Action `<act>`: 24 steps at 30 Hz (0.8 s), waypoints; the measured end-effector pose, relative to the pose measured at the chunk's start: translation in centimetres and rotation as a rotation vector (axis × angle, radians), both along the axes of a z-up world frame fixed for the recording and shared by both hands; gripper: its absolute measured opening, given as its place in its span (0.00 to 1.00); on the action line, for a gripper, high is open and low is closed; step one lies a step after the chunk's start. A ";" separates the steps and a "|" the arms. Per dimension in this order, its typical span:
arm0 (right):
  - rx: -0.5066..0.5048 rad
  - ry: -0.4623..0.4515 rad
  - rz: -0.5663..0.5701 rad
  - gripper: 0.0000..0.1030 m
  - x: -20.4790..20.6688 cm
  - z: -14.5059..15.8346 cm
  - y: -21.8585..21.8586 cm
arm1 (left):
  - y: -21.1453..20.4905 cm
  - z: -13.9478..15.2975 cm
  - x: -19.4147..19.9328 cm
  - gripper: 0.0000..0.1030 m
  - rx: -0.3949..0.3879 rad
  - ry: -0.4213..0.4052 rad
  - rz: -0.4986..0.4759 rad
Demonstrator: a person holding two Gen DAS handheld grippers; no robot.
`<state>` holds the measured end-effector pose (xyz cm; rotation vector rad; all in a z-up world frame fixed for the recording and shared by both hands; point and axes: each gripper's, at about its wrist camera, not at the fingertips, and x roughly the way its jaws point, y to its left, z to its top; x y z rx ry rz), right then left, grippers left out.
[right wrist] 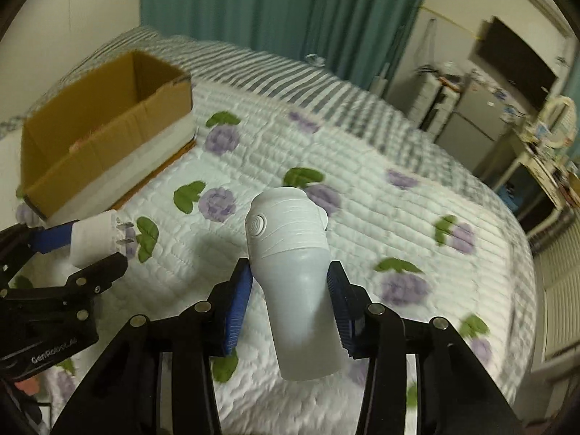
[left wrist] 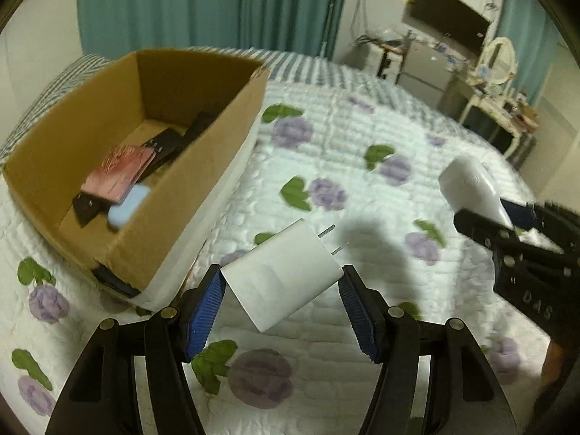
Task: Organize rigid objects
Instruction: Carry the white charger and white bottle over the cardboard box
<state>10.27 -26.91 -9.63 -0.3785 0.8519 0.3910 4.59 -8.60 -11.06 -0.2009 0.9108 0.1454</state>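
A bed (right wrist: pixel 380 188) with a white quilt printed in purple flowers and green leaves fills the room. Teal curtains (left wrist: pixel 217 3) hang behind it. Along the far right wall stand a dark television (left wrist: pixel 449 23), a fridge (right wrist: pixel 471 119) and a cream dressing table (left wrist: pixel 496 108) with an oval mirror (left wrist: pixel 502 59).

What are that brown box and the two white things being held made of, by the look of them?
The box looks like corrugated cardboard: matte brown, with creased flaps.
The charger in the left hand-held gripper looks like smooth white plastic with a slight sheen; its two prongs seem metal.
The white bottle-shaped device in the right hand-held gripper looks like matte plastic, though that's uncertain.
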 end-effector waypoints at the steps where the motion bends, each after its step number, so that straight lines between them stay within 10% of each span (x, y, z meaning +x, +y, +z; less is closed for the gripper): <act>1: 0.004 -0.016 -0.021 0.41 -0.5 0.8 -0.3 | 0.0 0.5 -0.2 0.64 -0.005 -0.010 -0.011; 15: 0.058 -0.201 -0.097 0.41 -7.1 11.9 3.1 | 5.7 12.1 -1.1 0.64 -0.046 -0.239 -0.152; 24: 0.140 -0.206 -0.074 0.41 -6.1 13.0 9.6 | 13.4 15.1 1.6 0.64 0.059 -0.270 -0.214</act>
